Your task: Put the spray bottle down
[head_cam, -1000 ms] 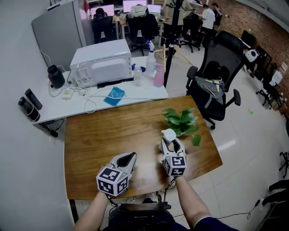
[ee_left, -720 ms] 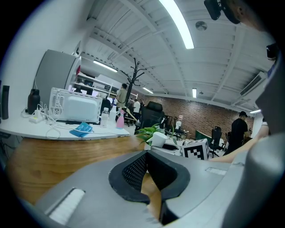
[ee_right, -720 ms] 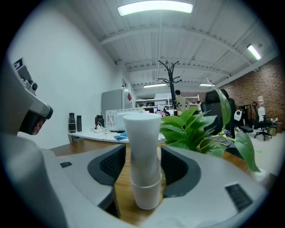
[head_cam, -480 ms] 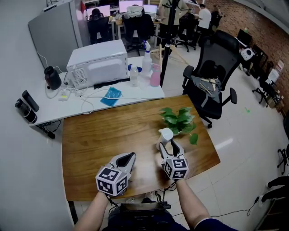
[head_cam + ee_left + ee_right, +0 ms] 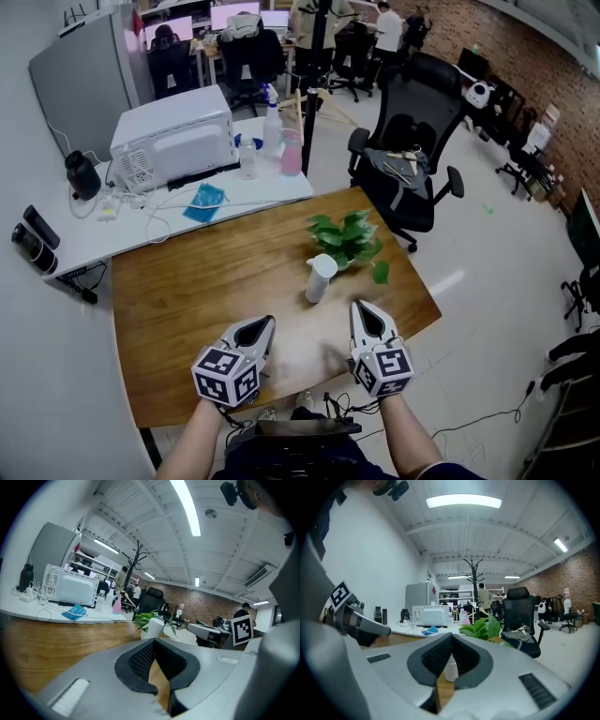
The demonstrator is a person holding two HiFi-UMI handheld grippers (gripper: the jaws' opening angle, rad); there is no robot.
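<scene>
Past right gripper [image 5: 452,639], jaws closed, spray bottle [image 5: 451,671], freestanding in head view

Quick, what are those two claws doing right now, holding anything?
Left gripper: closed, empty.
Right gripper: closed, empty; the spray bottle stands apart from it on the table.

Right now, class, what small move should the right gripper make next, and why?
Probably rest the right gripper near the table edge. The spray bottle stands upright on it beside the plant; the gripper is shut, empty and apart from it, so the task looks done.
</scene>
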